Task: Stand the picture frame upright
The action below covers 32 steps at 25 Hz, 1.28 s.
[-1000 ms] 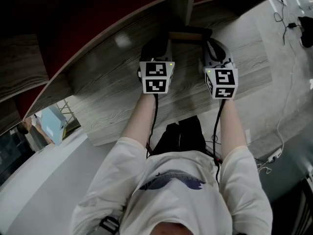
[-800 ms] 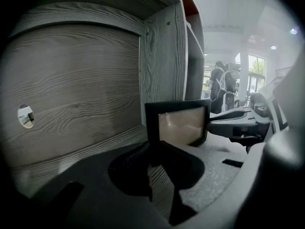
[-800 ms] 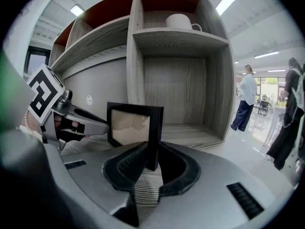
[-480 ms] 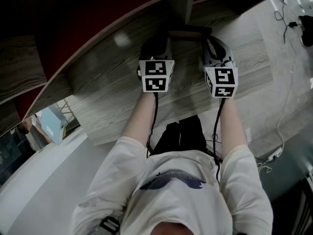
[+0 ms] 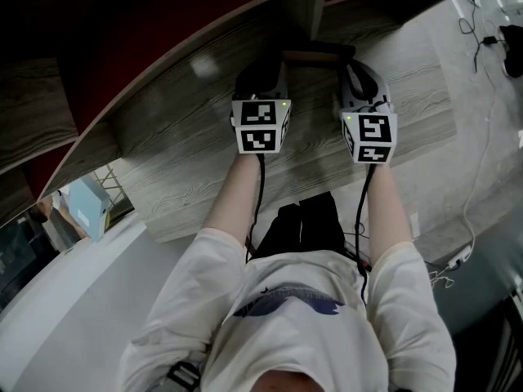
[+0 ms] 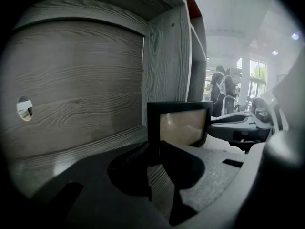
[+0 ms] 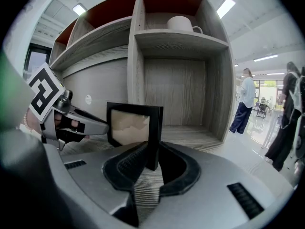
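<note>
Frame: picture frame [image 7: 129, 128] upright on wooden shelf [image 7: 195, 136], spanning between both grippers.
Left gripper [image 6: 155, 156]: clenched on the frame's left edge, glass face stretching off to its right.
Right gripper [image 7: 151, 157]: clenched on the frame's right edge, glass face stretching off to its left.
Beyond right jaws: white mug [image 7: 183, 24], higher up.

I've got my left gripper [image 6: 154, 149] pinching the near edge of the picture frame [image 6: 183, 127], jaws closed on it. The frame is standing upright on the wooden shelf [image 6: 95, 144], and the right gripper [image 6: 218, 127] reaches in at its far edge.
</note>
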Each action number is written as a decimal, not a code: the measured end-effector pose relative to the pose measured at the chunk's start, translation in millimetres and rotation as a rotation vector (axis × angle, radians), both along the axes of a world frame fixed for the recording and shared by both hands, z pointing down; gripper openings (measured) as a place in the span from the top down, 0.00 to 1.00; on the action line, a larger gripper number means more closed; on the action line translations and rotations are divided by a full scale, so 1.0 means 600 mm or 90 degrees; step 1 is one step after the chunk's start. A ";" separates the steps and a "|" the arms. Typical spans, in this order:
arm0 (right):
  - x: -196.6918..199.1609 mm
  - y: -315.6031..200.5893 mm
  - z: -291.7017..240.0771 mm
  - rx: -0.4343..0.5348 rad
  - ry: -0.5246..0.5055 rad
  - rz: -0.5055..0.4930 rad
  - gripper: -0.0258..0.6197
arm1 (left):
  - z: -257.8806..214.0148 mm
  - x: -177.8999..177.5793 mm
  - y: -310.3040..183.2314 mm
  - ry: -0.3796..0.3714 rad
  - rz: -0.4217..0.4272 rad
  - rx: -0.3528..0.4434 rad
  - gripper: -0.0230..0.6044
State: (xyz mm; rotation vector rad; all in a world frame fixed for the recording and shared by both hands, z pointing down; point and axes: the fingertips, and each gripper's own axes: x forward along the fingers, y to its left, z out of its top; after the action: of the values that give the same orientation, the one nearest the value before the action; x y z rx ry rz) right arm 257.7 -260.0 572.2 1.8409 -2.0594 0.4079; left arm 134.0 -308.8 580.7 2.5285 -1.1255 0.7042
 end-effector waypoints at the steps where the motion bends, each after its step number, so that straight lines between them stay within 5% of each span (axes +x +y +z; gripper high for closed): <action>1: 0.000 0.000 0.000 0.001 0.002 0.002 0.86 | 0.003 0.000 0.002 0.007 0.002 -0.011 0.84; 7: 0.005 0.000 -0.008 0.012 0.005 0.017 0.74 | 0.002 -0.006 0.004 0.015 0.001 -0.015 0.79; 32: -0.091 0.100 -0.192 0.099 0.022 0.014 0.74 | -0.170 -0.097 0.095 0.047 -0.004 0.061 0.79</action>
State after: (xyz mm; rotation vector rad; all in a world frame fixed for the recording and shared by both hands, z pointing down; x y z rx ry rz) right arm 203.0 -199.7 457.1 1.9467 -2.1023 0.2249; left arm 76.0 -251.7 478.9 2.6052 -1.1683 0.5638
